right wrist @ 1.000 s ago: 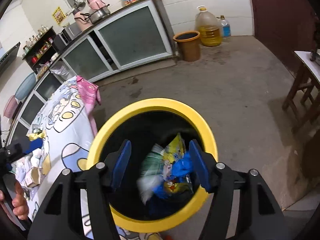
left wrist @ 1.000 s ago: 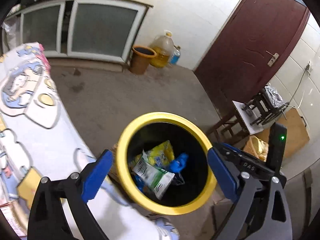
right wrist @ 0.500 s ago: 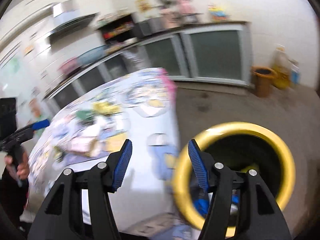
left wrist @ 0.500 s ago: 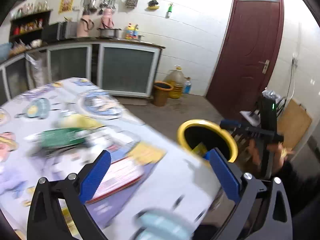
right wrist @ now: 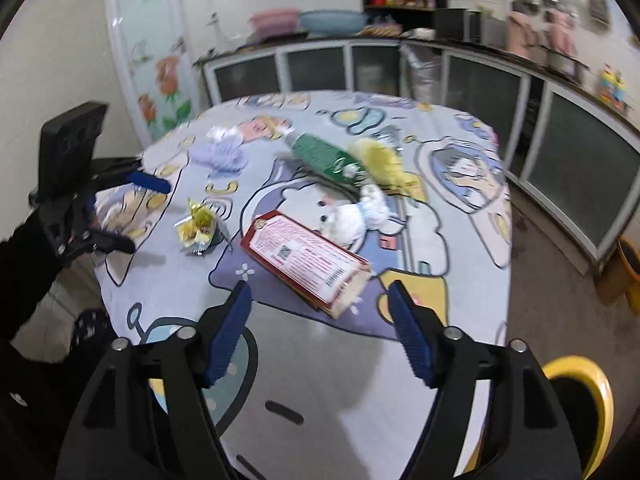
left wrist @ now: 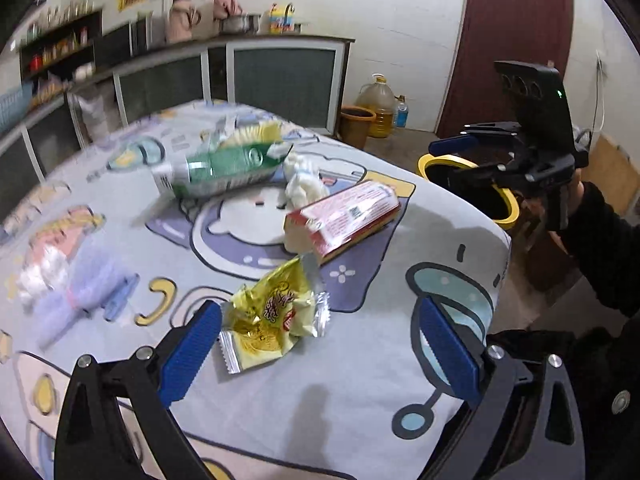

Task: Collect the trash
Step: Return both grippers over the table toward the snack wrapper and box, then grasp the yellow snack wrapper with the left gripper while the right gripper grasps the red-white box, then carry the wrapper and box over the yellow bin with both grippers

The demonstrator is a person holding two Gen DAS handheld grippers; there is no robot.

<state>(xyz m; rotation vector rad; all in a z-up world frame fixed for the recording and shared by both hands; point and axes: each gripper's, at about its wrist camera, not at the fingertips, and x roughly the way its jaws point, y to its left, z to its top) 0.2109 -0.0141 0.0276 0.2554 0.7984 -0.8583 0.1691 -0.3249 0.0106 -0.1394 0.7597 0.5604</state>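
Observation:
My left gripper (left wrist: 320,344) is open and empty just above the table, with a crumpled yellow wrapper (left wrist: 272,316) lying by its left finger. My right gripper (right wrist: 320,328) is open and empty, a little short of a red carton (right wrist: 304,260) lying flat. The carton also shows in the left wrist view (left wrist: 344,216). Behind it lie a white crumpled tissue (right wrist: 356,212), a green pouch (right wrist: 324,156) and a yellow bag (right wrist: 380,160). The yellow-rimmed black bin (right wrist: 580,400) stands on the floor at the table's right edge; it also shows in the left wrist view (left wrist: 472,176).
The table wears a cartoon-print cloth (left wrist: 360,400). A pale purple item (right wrist: 220,156) and white tissue (right wrist: 220,134) lie at its far side. Glass-front cabinets (right wrist: 560,160) line the wall. An orange bucket (left wrist: 356,124), oil jug (left wrist: 378,104) and red door (left wrist: 512,40) stand beyond.
Both grippers swung away from over the bin, where trash had dropped in, back to the table. They now face the remaining litter, still open.

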